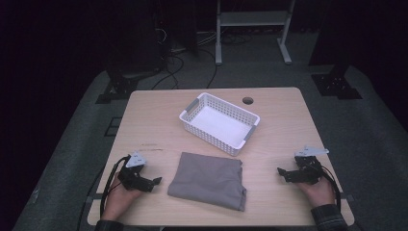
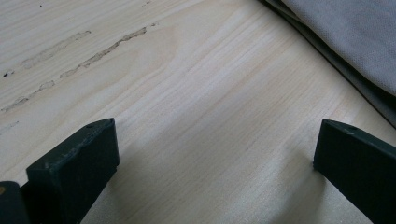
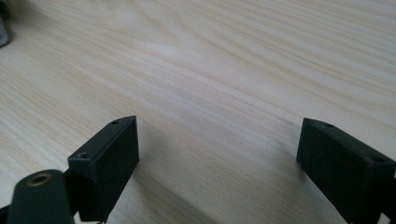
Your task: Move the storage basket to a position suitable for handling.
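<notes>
High view. A light wooden table (image 1: pixel 144 120) carries three groups of things. A folded grey cloth (image 1: pixel 209 179) lies flat near the middle of the table's near edge, its long sides slightly askew to that edge. Beyond it, toward the centre of the table, stands a white slotted basket (image 1: pixel 188 117) with grey handles, turned at an angle and apart from the cloth; nothing is seen inside it. A round cable hole (image 1: pixel 248 100) sits near the far edge. The left gripper (image 1: pixel 155 182) rests low over the table near the near-left corner, held by the left hand (image 1: pixel 118 198), its jaws pointing toward the cloth's left side and stopping short of it. The right gripper (image 1: pixel 281 172) lies near the near-right corner, held by the right hand (image 1: pixel 318 191), its jaws pointing toward the cloth's right side and well apart from it.

Left gripper view. The two black jaws stand wide apart with bare wood between them; they hold nothing. The grey cloth (image 2: pixel 345 42) fills the upper right corner, its layered edge beyond the right-hand jaw and not touching it. Pale scuff marks (image 2: pixel 100 49) cross the wood at upper left.

Right gripper view. The jaws stand wide apart over bare wood grain and hold nothing.
</notes>
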### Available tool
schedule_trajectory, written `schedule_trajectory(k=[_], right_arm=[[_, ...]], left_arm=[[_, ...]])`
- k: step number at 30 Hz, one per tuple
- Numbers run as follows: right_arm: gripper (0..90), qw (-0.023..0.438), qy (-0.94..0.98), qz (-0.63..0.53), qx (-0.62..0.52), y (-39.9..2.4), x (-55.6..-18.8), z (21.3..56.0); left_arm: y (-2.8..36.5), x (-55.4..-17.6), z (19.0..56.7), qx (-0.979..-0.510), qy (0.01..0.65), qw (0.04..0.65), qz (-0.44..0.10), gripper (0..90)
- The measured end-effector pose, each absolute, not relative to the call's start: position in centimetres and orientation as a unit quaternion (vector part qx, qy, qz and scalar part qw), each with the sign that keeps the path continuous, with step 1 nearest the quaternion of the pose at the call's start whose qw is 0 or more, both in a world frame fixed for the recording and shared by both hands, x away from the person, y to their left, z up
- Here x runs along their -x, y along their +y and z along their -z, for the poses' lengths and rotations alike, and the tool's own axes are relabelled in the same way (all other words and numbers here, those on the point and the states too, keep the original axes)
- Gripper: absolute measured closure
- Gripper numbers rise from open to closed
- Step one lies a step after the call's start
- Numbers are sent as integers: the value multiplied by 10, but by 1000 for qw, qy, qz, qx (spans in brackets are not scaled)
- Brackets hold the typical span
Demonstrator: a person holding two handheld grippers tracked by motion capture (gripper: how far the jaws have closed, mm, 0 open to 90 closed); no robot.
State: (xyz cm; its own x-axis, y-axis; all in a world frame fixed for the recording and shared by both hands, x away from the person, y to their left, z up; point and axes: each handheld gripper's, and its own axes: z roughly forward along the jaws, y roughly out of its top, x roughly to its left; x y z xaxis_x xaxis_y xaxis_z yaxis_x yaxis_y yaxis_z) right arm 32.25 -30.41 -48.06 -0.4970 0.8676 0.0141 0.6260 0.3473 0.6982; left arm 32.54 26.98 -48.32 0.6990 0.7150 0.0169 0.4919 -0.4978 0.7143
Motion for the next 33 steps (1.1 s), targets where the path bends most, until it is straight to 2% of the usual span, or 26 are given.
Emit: schedule_trajectory(k=[15, 33], right_arm=[[134, 166, 807, -352, -445, -299, -324, 466], [143, 166, 811, -375, -417, -285, -330, 442]], left_arm=[[270, -325, 483, -851, 355, 354, -157, 0], [270, -325, 483, -851, 355, 354, -158, 0]])
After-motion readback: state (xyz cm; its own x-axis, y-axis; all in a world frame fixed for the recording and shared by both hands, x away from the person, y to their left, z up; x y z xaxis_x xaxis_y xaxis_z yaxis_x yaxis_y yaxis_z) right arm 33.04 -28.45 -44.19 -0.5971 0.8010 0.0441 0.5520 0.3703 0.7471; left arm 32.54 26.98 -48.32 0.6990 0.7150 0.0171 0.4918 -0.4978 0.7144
